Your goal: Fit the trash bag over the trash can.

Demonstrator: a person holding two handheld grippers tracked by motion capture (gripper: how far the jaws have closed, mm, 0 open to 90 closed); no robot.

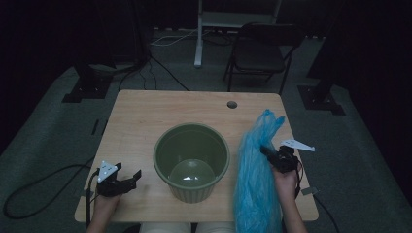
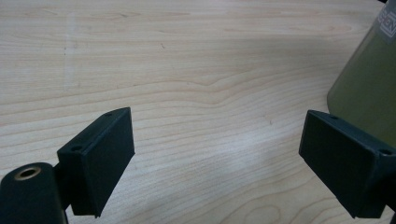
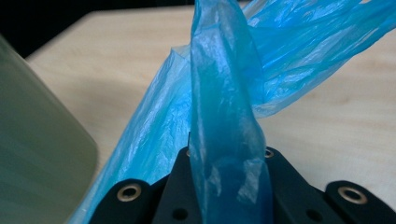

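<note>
- Here, from above, my right gripper [image 1: 270,154] pinches the blue bag [image 1: 255,174], which lies along the table's [image 1: 145,116] right side beside the green bin [image 1: 191,160]; my left gripper [image 1: 127,180] rests at the bin's left.
- Along my left gripper [image 2: 217,154], the jaws stand wide apart over bare wood, the bin [image 2: 369,88] just beyond one jaw.
- Along my right gripper [image 3: 224,161], the jaws are clamped on a fold of bag [image 3: 224,107].

Overhead forward-down — gripper views close-up
</note>
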